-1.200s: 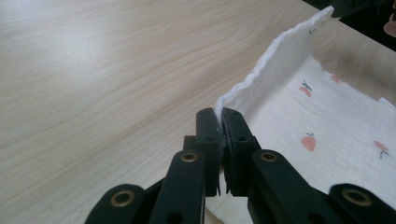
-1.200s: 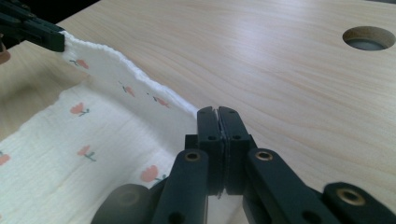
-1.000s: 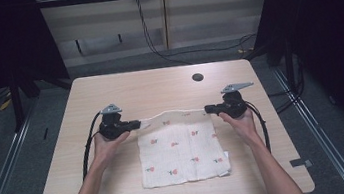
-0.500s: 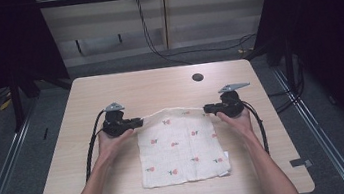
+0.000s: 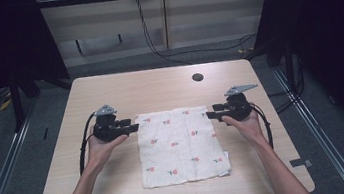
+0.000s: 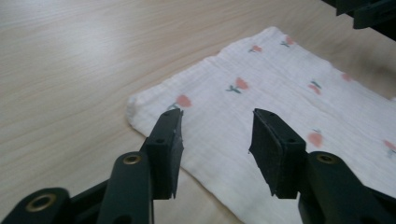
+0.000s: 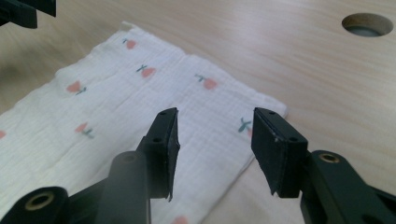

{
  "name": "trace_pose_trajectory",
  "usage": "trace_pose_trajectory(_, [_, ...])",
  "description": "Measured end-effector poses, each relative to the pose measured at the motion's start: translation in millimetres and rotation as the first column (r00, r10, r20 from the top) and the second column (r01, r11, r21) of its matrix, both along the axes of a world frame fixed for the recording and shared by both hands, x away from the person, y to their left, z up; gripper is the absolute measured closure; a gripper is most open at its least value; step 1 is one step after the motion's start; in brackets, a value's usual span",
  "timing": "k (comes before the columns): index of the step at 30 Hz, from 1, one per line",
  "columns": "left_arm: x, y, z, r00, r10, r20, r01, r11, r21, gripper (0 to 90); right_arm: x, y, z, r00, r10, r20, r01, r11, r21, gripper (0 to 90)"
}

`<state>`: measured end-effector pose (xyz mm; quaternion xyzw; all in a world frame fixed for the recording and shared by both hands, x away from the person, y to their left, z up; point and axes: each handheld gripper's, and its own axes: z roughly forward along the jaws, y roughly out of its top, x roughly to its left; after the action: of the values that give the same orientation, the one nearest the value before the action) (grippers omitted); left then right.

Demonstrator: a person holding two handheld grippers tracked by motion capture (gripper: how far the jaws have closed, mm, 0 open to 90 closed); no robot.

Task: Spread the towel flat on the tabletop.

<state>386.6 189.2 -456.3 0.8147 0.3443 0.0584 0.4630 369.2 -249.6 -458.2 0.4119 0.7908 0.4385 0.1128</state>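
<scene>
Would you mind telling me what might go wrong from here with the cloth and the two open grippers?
1. The left gripper and right gripper are both open above the far corners of the cloth; closing too high may catch no fabric at all.
2. The cloth looks folded, so the jaws might catch only the top layer and undo the fold.
3. Its near right corner lies slightly uneven; an unequal pull could skew it further.
</scene>
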Motion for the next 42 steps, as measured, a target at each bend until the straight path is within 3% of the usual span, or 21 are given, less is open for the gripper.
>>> trace_pose_trajectory(2, [-7.6, 0.0, -2.2, 0.9996, -0.029, -0.003, 0.029, 0.9996, -0.002, 60.0, -8.9, -0.2, 1.4, 0.9997, -0.001, -0.023, 0.001, 1.0, -0.008, 48.2])
trace_pose_trajectory(3, [-14.3, -4.4, -3.2, 0.9974, -0.072, -0.007, 0.072, 0.9971, 0.027, 61.1, -20.3, 0.4, 2.6, 0.9994, 0.021, -0.027, -0.022, 0.999, -0.036, 48.1])
trace_pose_trajectory(6, [-21.8, -7.4, -2.1, 0.9946, -0.103, -0.007, 0.104, 0.9945, 0.018, 64.0, -36.7, 2.5, 3.4, 0.9971, 0.068, -0.035, -0.07, 0.996, -0.054, 48.9])
trace_pose_trajectory(8, [-35.2, -12.1, -0.3, 0.9879, -0.155, -0.005, 0.155, 0.9872, 0.038, 64.8, -47.8, 4.1, 3.1, 0.9943, 0.099, -0.04, -0.101, 0.994, -0.043, 50.5])
trace_pose_trajectory(10, [-40.5, -12.8, 0.1, 0.9856, -0.169, -0.003, 0.169, 0.9845, 0.047, 65.2, -53.2, 5.5, 2.8, 0.9922, 0.117, -0.043, -0.119, 0.992, -0.043, 52.1])
trace_pose_trajectory(13, [-55.0, -12.9, 2.0, 0.9776, -0.209, -0.023, 0.21, 0.977, 0.039, 66.3, -69.2, 10.8, 0.5, 0.9836, 0.168, -0.065, -0.172, 0.983, -0.058, 54.5])
trace_pose_trajectory(15, [-62.3, -11.2, 3.6, 0.9701, -0.24, -0.039, 0.239, 0.9708, -0.015, 68.0, -78.0, 14.9, -3.3, 0.977, 0.195, -0.086, -0.203, 0.975, -0.09, 54.8])
trace_pose_trajectory(17, [-77.9, -14.0, 0.5, 0.9652, -0.258, -0.041, 0.26, 0.9648, 0.041, 68.3, -88.9, 16.2, -9.2, 0.9713, 0.217, -0.098, -0.224, 0.972, -0.075, 57.1])
trace_pose_trajectory(19, [-82.5, -15.0, -3.2, 0.9603, -0.275, -0.049, 0.277, 0.9596, 0.05, 67.0, -95.0, 18.7, -13.8, 0.9676, 0.23, -0.104, -0.239, 0.967, -0.086, 57.4])
trace_pose_trajectory(23, [-93.0, -21.1, -20.5, 0.9553, -0.284, -0.082, 0.292, 0.9496, 0.113, 66.9, -100.6, 19.7, -20.2, 0.9686, 0.225, -0.106, -0.236, 0.966, -0.105, 57.4])
trace_pose_trajectory(26, [-91.0, -25.8, -25.5, 0.9513, -0.291, -0.103, 0.3, 0.9487, 0.099, 64.7, -101.3, 17.2, -27.4, 0.9718, 0.211, -0.105, -0.224, 0.966, -0.131, 57.2])
trace_pose_trajectory(27, [-93.2, -29.6, -28.2, 0.9471, -0.303, -0.106, 0.314, 0.9429, 0.111, 63.0, -103.6, 16.3, -31.0, 0.9725, 0.207, -0.107, -0.223, 0.962, -0.161, 55.7])
trace_pose_trajectory(28, [-93.2, -29.6, -28.2, 0.9471, -0.303, -0.106, 0.314, 0.9429, 0.111, 61.5, -103.6, 16.3, -31.0, 0.9725, 0.207, -0.107, -0.223, 0.962, -0.161, 55.7])
trace_pose_trajectory(29, [-95.1, -31.6, -30.4, 0.9453, -0.308, -0.109, 0.32, 0.9399, 0.12, 61.5, -105.1, 16.2, -32.3, 0.9719, 0.206, -0.113, -0.224, 0.959, -0.176, 58.0])
trace_pose_trajectory(30, [-95.9, -33.1, -32.2, 0.9401, -0.322, -0.112, 0.335, 0.9344, 0.122, 59.1, -106.7, 17.0, -34.1, 0.9671, 0.225, -0.118, -0.245, 0.948, -0.204, 60.0])
trace_pose_trajectory(31, [-97.4, -34.3, -34.0, 0.9387, -0.327, -0.108, 0.339, 0.9347, 0.109, 57.2, -110.4, 18.9, -34.5, 0.9684, 0.231, -0.093, -0.247, 0.942, -0.228, 64.5])
trace_pose_trajectory(34, [-99.4, -37.0, -37.7, 0.9348, -0.336, -0.114, 0.349, 0.9293, 0.121, 55.7, -111.3, 19.0, -34.1, 0.9684, 0.226, -0.106, -0.244, 0.944, -0.221, 79.8])
trace_pose_trajectory(37, [-106.0, -38.5, -37.8, 0.9376, -0.337, -0.088, 0.347, 0.92, 0.182, 55.3, -110.5, 17.4, -34.8, 0.9669, 0.228, -0.114, -0.247, 0.948, -0.199, 88.2])
trace_pose_trajectory(38, [-106.0, -38.5, -37.8, 0.9376, -0.337, -0.088, 0.347, 0.92, 0.182, 55.3, -111.0, 17.4, -34.8, 0.9672, 0.226, -0.116, -0.246, 0.949, -0.199, 89.1])
trace_pose_trajectory(40, [-108.5, -36.6, -38.8, 0.9422, -0.321, -0.095, 0.333, 0.9298, 0.157, 55.3, -111.7, 17.6, -34.9, 0.9664, 0.226, -0.121, -0.247, 0.95, -0.193, 89.8])
trace_pose_trajectory(42, [-111.9, -33.2, -37.3, 0.9363, -0.341, -0.084, 0.351, 0.9159, 0.195, 56.6, -113.3, 18.6, -34.9, 0.9647, 0.233, -0.122, -0.253, 0.948, -0.191, 90.0])
